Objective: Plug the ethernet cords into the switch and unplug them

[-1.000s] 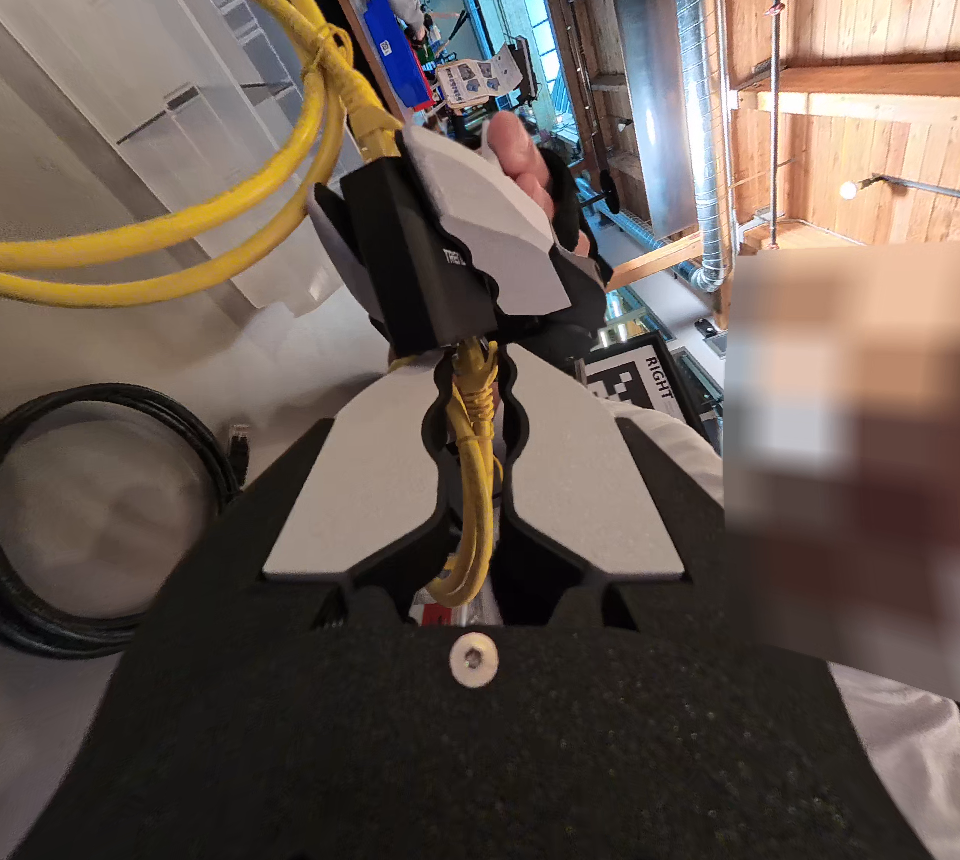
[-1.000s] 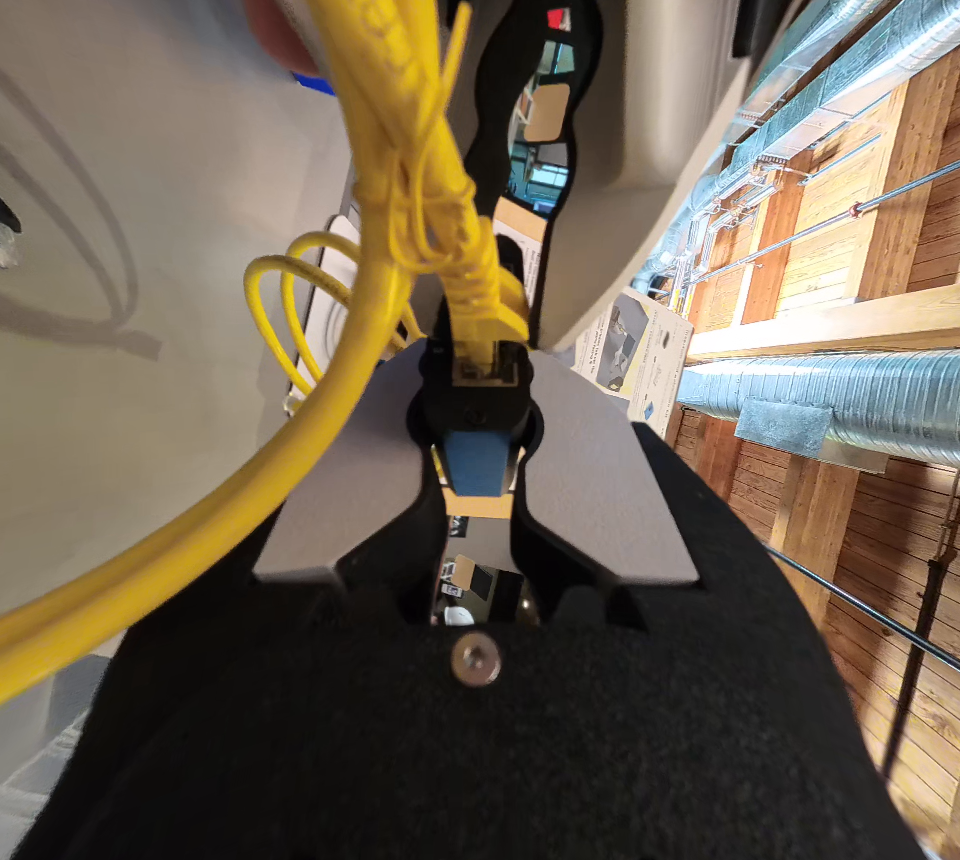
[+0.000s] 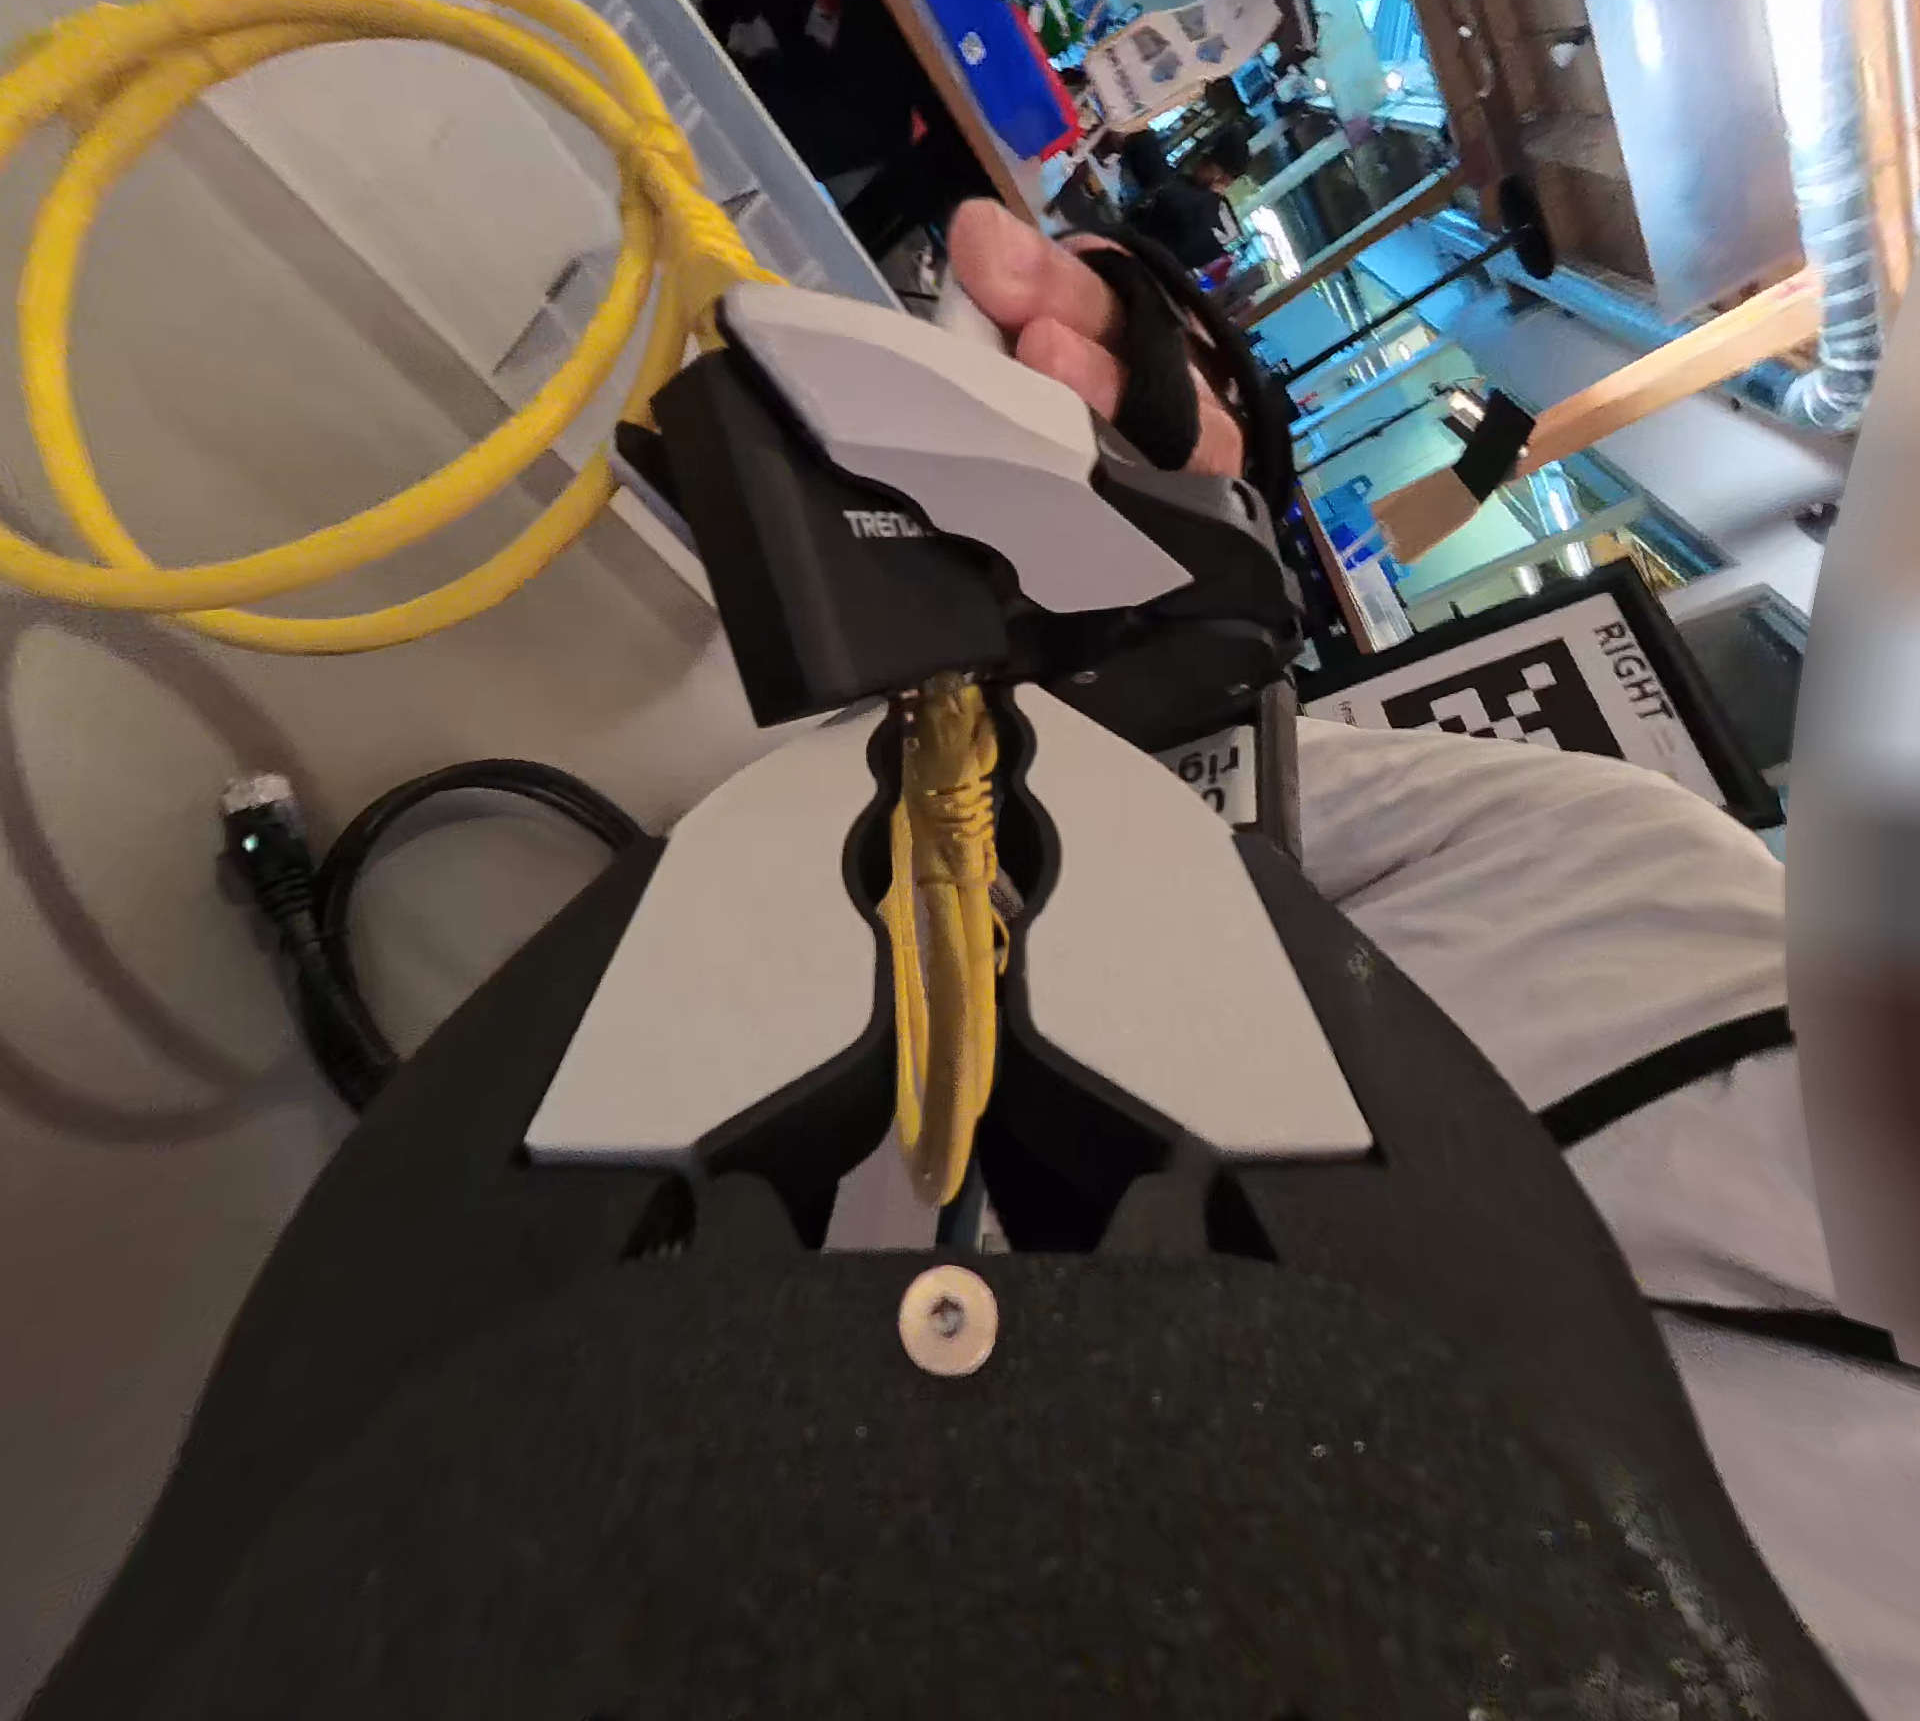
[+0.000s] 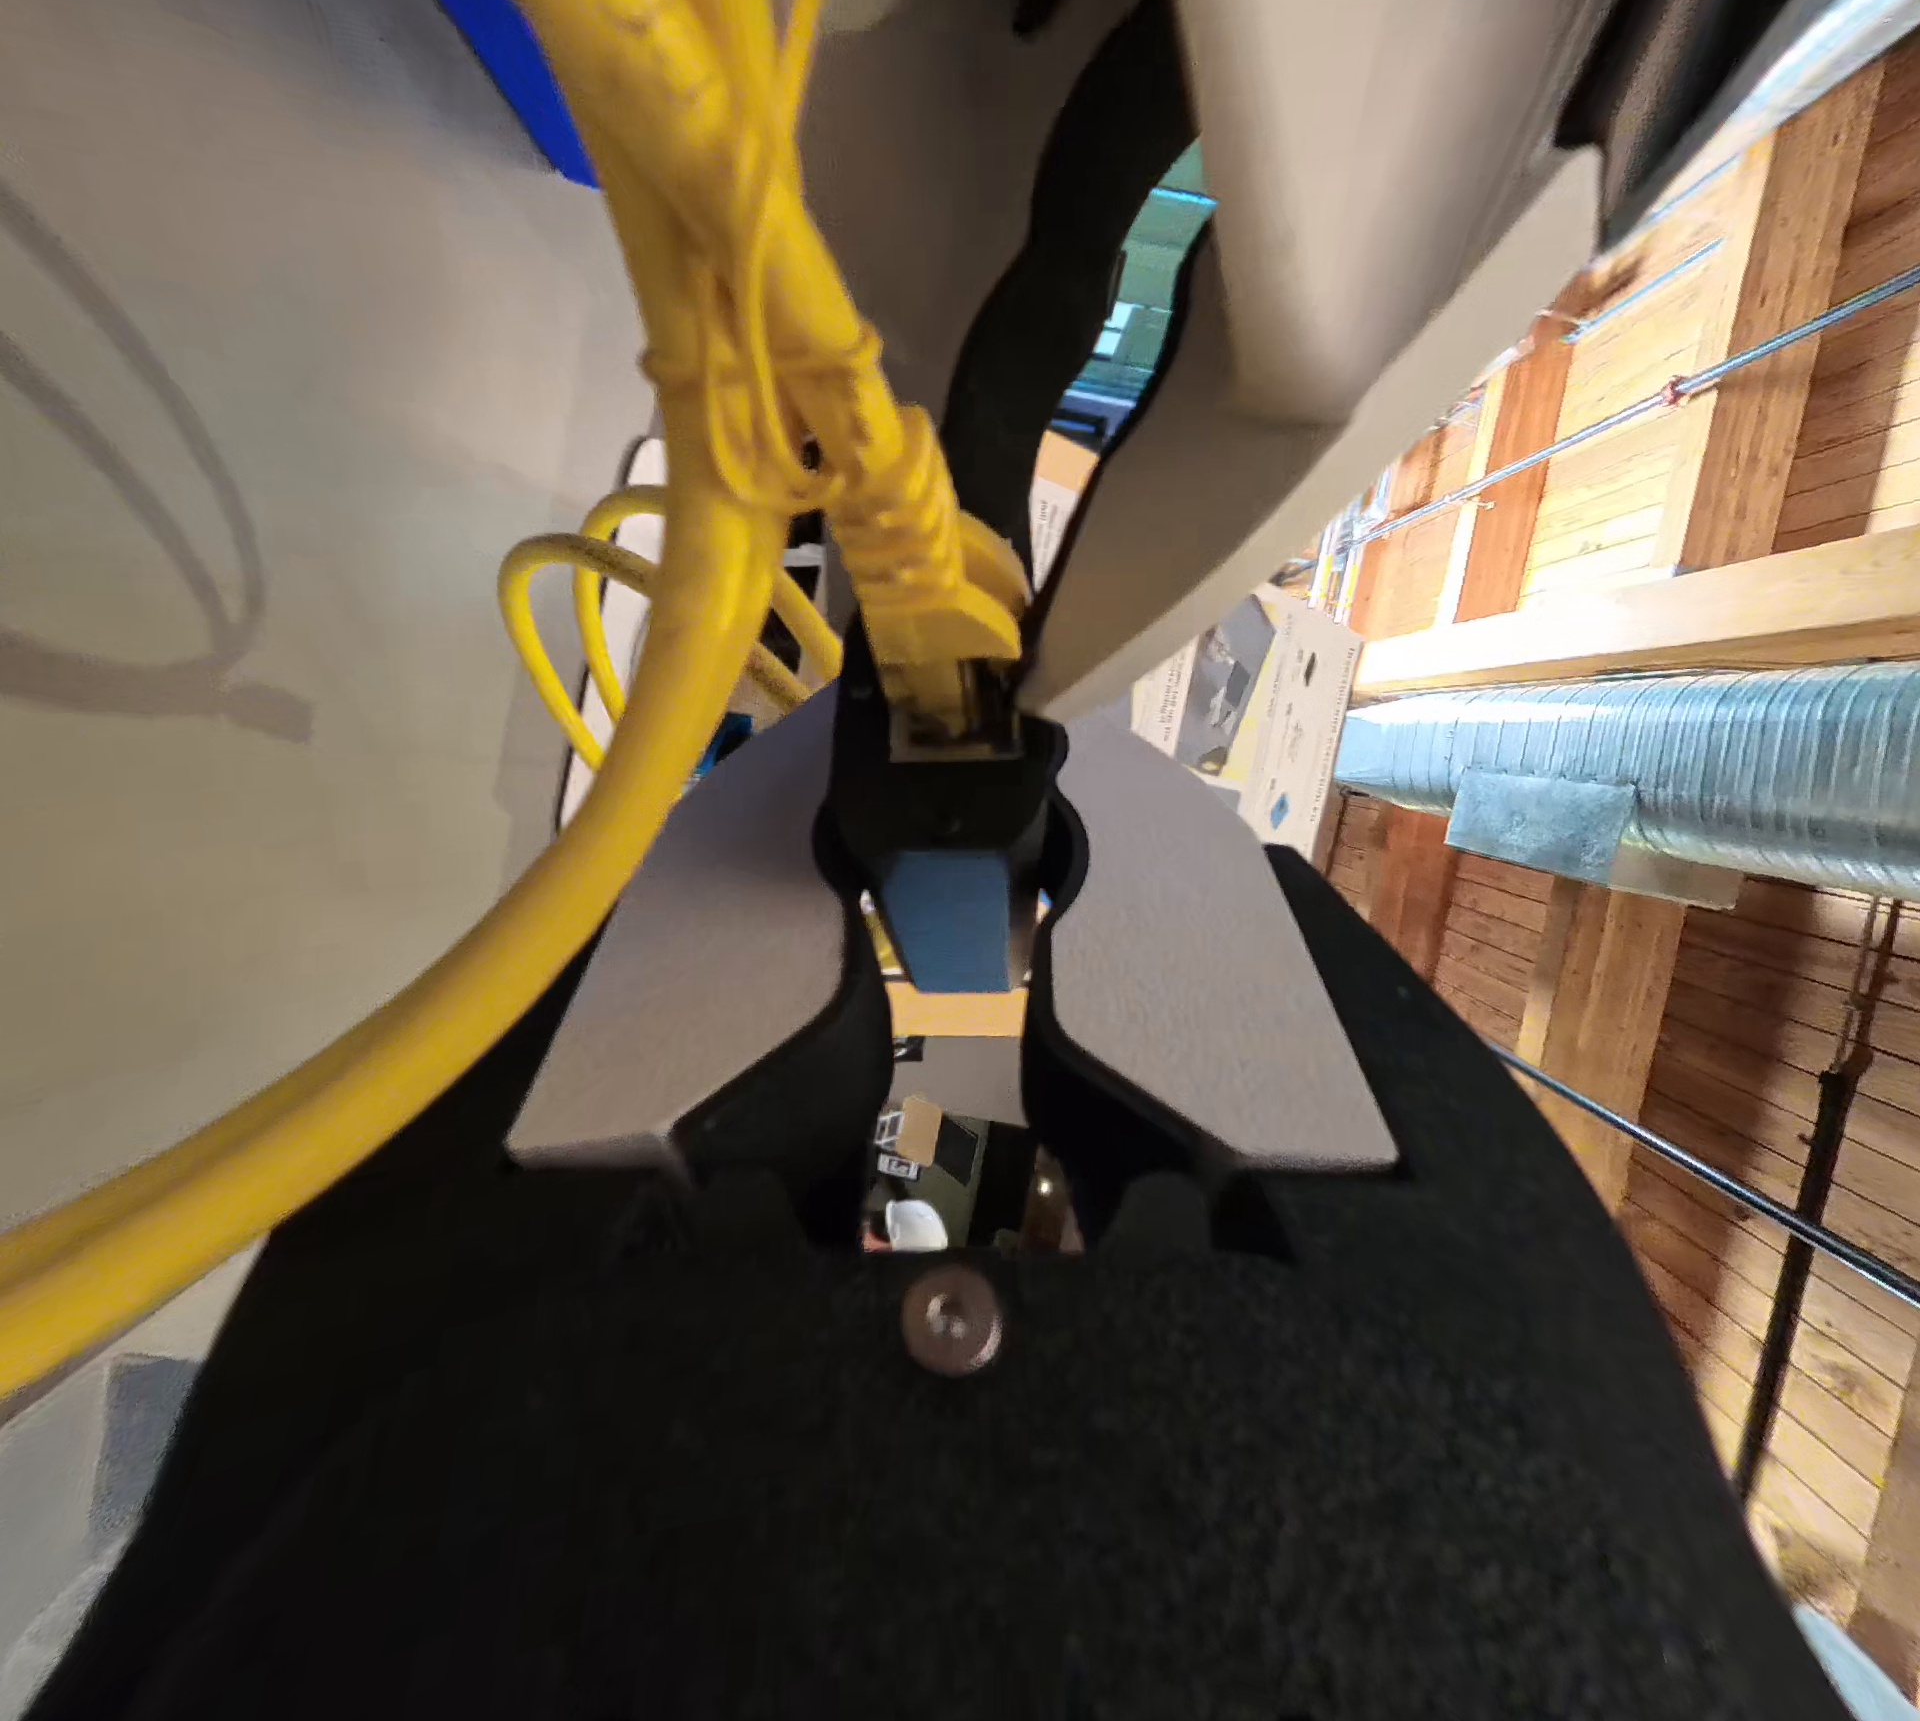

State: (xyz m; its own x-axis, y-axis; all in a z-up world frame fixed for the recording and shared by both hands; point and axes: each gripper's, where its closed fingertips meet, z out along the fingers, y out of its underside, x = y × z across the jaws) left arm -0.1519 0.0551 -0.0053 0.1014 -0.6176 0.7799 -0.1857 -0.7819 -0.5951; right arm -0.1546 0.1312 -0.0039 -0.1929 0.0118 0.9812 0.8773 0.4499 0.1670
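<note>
Switch [image 3: 831,549], black, hangs in the air between our two grippers. Our left gripper [image 3: 948,736] pinches the yellow cord's plug [image 3: 951,767], whose long axis points straight into the switch's near end. Our right gripper [image 4: 951,798] clamps the switch narrowly.

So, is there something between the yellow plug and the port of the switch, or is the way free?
Nothing visible: the yellow plug already sits in the port of the black switch, which the right gripper clamps.

Black switch [image 4: 940,814] in right hand-held gripper [image 4: 945,798], yellow cord [image 4: 914,591] plugged in.
</note>
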